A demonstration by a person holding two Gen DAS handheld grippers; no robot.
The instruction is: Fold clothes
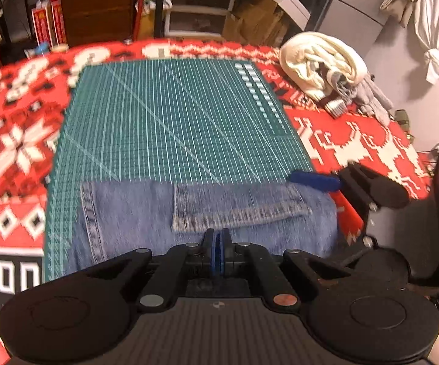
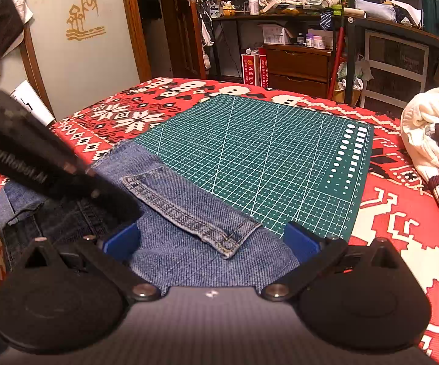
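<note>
Blue jeans (image 1: 128,213) lie folded at the near edge of the green cutting mat (image 1: 171,121), with a hemmed leg end (image 1: 237,213) lying on top. My left gripper (image 1: 218,235) hovers over the denim, shut, its blue pads pressed together with no cloth seen between them. In the right wrist view the jeans (image 2: 204,261) fill the near centre. My right gripper (image 2: 212,240) stands wide open with the hemmed leg end (image 2: 183,213) between its blue pads. The left gripper (image 2: 125,213) reaches in from the left, blurred. The right gripper's blue finger (image 1: 313,180) shows at the jeans' right edge.
The mat (image 2: 265,158) lies on a red and white patterned blanket (image 2: 402,228). A pile of cream and grey knitwear (image 1: 319,60) (image 2: 426,140) sits at the far right. Shelves, wooden drawers (image 2: 298,67) and boxes stand beyond the far edge.
</note>
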